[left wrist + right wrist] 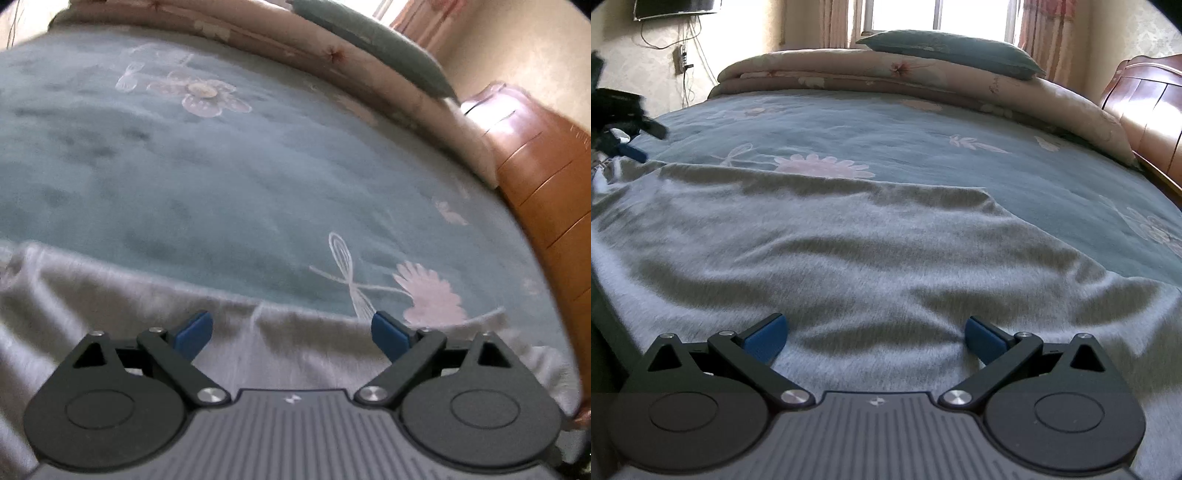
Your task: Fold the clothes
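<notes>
A light grey garment [849, 251] lies spread and rippled on the teal flowered bedspread [923, 125]. In the right wrist view my right gripper [875, 338] stands open just above the cloth, its blue pads wide apart with nothing between them. The left gripper [631, 147] shows at the far left of that view, near the garment's far left corner. In the left wrist view my left gripper [291, 336] is open over the grey garment [110, 295], close to its far edge, holding nothing. Beyond that edge the bedspread [184, 166] stretches away.
A folded pinkish quilt [886, 74] with a teal pillow [953, 48] on top lies across the far end of the bed. A wooden headboard [1145, 103] stands at the right, wooden drawers [546, 184] at the right in the left wrist view. A window is behind.
</notes>
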### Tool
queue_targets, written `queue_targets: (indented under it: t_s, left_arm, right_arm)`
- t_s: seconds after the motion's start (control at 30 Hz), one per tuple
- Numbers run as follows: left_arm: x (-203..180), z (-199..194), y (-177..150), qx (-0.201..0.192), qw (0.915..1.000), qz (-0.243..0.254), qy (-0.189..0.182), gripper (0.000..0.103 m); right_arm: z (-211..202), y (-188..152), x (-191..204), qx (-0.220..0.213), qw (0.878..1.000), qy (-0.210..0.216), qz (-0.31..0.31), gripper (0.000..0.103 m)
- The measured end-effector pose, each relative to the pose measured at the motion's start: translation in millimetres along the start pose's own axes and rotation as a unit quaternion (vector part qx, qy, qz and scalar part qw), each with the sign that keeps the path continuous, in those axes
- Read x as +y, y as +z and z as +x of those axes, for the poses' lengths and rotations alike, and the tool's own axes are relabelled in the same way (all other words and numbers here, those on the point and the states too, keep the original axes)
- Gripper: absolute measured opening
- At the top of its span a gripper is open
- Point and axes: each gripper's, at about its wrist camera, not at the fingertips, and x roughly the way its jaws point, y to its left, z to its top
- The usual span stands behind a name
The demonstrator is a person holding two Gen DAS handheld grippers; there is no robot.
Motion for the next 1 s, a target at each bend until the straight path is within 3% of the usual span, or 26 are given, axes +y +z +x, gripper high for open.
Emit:
queue_targets:
  t_s: [0.1, 0.13, 0.2, 0.23, 0.3, 0.4, 0.53, 0.57, 0.63, 0.8, 0.9, 1.0]
  left_arm:
    - [26, -4, -19, 0.01, 0.9988, -0.027, 0.039, 0.094]
    - [34, -7, -22, 0.0, 0.9964, -0.024, 0.082, 0.094]
    - [46, -17, -25, -0.029, 0.9832, -0.019, 0.179, 0.093]
    - [51, -23, -25, -0.038, 0.9799, -0.028, 0.194, 0.093]
    - [55, -34, -25, -0.05, 0.9848, -0.048, 0.159, 0.093]
    - [43, -44, -29, -0.056, 0.9931, -0.039, 0.095, 0.094]
    - [25, -37, -43, -0.024, 0.999, -0.018, 0.032, 0.095]
    - [24, -33, -46, -0.013, 0.9993, -0.02, 0.028, 0.095]
    - [32, -27, -56, 0.003, 0.9979, -0.035, 0.053, 0.094]
    - [44, -52, -77, -0.001, 0.9961, -0.057, 0.067, 0.095]
    - [43, -58, -78, 0.015, 0.9956, -0.047, 0.079, 0.095]
    - [39, -63, -67, -0.001, 0.9967, -0.037, 0.073, 0.095]
  right_arm:
    - [1, 1, 0, 0.0, 1.0, -0.004, 0.003, 0.103]
    - [1, 1, 1, 0.001, 1.0, -0.005, 0.004, 0.103]
    - [2, 1, 1, 0.001, 1.0, -0.007, 0.005, 0.103]
    - [2, 1, 1, 0.001, 1.0, -0.008, 0.006, 0.103]
    - [2, 2, 2, 0.002, 1.0, -0.009, 0.006, 0.103]
    - [2, 2, 4, 0.004, 1.0, -0.013, 0.008, 0.103]
    - [3, 3, 5, 0.006, 1.0, -0.018, 0.011, 0.103]
    - [3, 3, 5, 0.006, 1.0, -0.018, 0.011, 0.103]
    - [3, 3, 5, 0.006, 1.0, -0.018, 0.012, 0.103]
    - [3, 3, 5, 0.006, 1.0, -0.019, 0.012, 0.103]
    - [3, 3, 5, 0.006, 1.0, -0.02, 0.013, 0.103]
    - [3, 3, 5, 0.005, 1.0, -0.02, 0.013, 0.103]
